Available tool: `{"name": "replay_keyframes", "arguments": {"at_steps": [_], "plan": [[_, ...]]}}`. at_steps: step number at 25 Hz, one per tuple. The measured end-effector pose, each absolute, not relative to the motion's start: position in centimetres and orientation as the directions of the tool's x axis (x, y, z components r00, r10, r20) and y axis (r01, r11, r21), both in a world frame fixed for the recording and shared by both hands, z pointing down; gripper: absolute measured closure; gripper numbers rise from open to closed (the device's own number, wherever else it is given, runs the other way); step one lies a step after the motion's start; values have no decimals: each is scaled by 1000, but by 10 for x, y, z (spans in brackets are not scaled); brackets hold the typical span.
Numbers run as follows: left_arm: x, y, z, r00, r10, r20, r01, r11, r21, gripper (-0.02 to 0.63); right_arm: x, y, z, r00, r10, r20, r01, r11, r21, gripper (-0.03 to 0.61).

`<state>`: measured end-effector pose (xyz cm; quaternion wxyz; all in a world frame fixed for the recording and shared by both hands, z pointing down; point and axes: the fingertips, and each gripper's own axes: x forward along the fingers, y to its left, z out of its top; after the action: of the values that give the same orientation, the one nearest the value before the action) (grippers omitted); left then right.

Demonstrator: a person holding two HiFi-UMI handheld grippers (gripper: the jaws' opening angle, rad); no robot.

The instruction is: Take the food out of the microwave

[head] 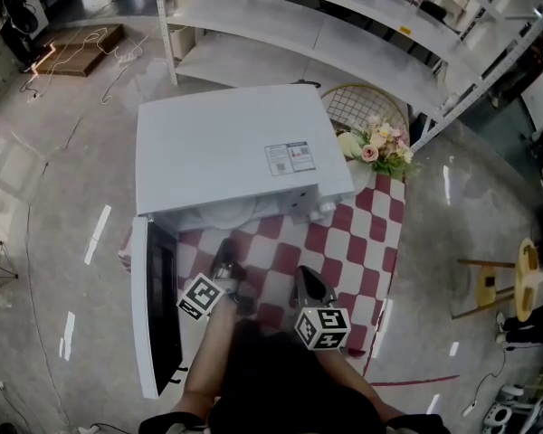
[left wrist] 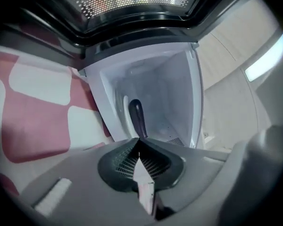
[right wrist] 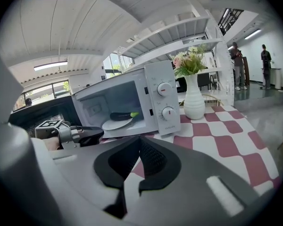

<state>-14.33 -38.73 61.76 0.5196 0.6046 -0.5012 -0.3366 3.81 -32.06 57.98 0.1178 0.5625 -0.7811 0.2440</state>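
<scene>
White microwave [head: 226,152] seen on checked cloth [head: 362,233], door [head: 152,315] swung open. Eggplant [right wrist: 121,115] laid on plate [right wrist: 114,124] inside. Left gripper [left wrist: 139,141] held before opening, jaws pressed together, nothing gripped. Right gripper [right wrist: 140,138] held farther back, jaws likewise together, empty.

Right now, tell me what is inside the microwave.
Inside the open microwave lies a white plate with a dark, green-stemmed eggplant on it. The plate beneath the eggplant is covered. From the head view, the microwave's top covers them both.
</scene>
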Motion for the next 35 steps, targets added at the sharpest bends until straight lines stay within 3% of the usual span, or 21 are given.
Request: {"name": "replay_keyframes", "arguments": {"at_steps": [5, 11, 27, 35], "plan": [[-138, -397, 618, 280, -958, 61, -109, 31, 994, 575, 41, -318, 582, -330, -822, 464, -940, 239, -243, 577], [-144, -406, 627, 261, -962, 79, -32, 73, 997, 502, 44, -316, 583, -316, -825, 469, -945, 227, -238, 577], [-147, -427, 645, 258, -957, 130, 4, 135, 991, 494, 48, -312, 590, -296, -818, 493, -952, 209, -225, 577], [-150, -430, 648, 258, -956, 136, 14, 145, 989, 537, 47, -311, 597, -297, -808, 509, -952, 213, -219, 577]]}}
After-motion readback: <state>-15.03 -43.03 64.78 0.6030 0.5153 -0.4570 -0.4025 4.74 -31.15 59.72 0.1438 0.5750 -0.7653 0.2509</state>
